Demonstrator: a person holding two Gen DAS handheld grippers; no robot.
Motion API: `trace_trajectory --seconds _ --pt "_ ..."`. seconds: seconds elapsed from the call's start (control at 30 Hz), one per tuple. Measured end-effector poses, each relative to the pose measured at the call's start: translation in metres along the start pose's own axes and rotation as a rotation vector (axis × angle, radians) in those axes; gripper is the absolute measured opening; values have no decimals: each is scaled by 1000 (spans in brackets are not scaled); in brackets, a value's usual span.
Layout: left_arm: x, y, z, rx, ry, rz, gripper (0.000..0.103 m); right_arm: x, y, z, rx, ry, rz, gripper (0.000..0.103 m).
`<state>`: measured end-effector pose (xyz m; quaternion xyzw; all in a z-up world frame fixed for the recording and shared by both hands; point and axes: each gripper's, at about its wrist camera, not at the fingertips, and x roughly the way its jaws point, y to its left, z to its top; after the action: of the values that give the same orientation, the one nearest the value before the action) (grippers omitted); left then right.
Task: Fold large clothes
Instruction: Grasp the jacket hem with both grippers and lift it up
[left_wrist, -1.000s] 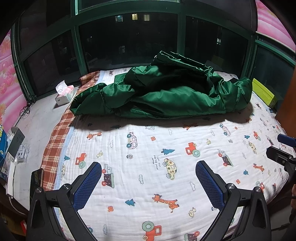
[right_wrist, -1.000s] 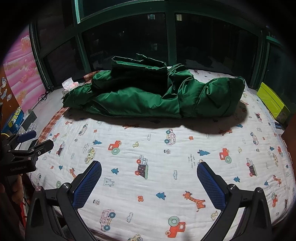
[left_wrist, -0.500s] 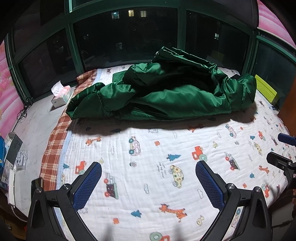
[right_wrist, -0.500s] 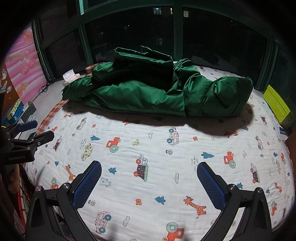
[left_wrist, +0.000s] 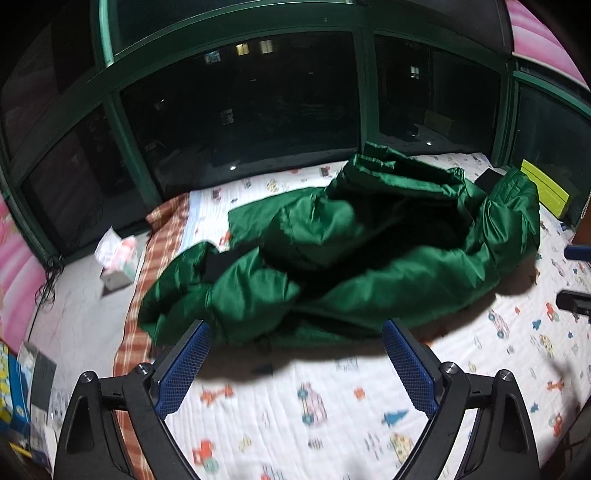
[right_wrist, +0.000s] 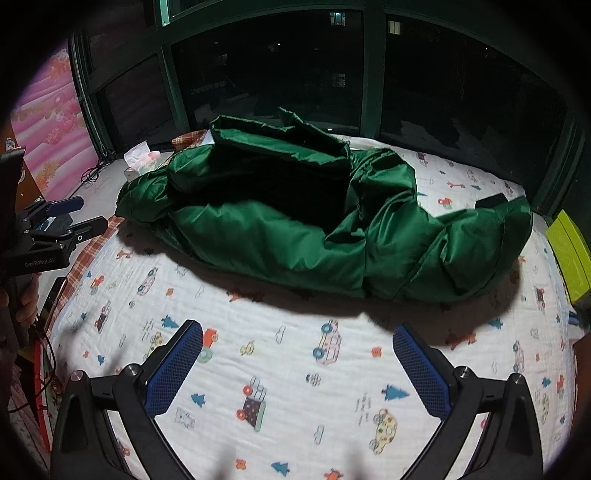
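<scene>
Left gripper (left_wrist: 295, 363) jaws spread wide, empty, hovering just short of jacket hem. Right gripper (right_wrist: 297, 367) likewise agape, nothing held. Green puffer jacket (right_wrist: 295, 229) lies crumpled across bed (right_wrist: 295, 369) near window. Folding not begun; grasping, spreading, folding all remain.
</scene>
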<state>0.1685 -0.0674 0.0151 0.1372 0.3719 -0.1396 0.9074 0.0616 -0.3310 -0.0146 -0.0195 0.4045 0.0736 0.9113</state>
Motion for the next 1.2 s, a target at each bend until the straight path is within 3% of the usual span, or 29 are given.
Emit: trace_trajectory --seconds 0.2,0.37,0.57,0.67,0.83,1.0,1.07,1.1,1.17,1.2 --pt "40 -10 50 84 -28 -37 100 24 -24 53 5 -10 28 103" --pt "77 -17 78 124 -6 -102 100 51 -36 92 -4 0 39 99" --pt "118 -25 101 166 -8 -111 100 90 -66 123 56 42 -2 95" --pt "134 -26 113 174 -18 -179 101 106 -90 135 105 37 -18 95" --pt "159 -32 130 186 -17 -254 101 137 -128 151 228 69 85 95" --pt "187 -36 142 168 0 -304 99 166 -142 150 281 132 163 95" --pt "191 -37 144 161 -9 -346 70 176 -145 147 298 156 200 95" --pt "190 -37 143 155 -9 -361 66 178 -147 146 310 162 220 95" --pt "186 -40 142 165 -18 -374 43 179 -149 142 340 161 277 76" --pt "180 -43 141 177 -24 -376 39 176 -150 141 349 159 296 62"
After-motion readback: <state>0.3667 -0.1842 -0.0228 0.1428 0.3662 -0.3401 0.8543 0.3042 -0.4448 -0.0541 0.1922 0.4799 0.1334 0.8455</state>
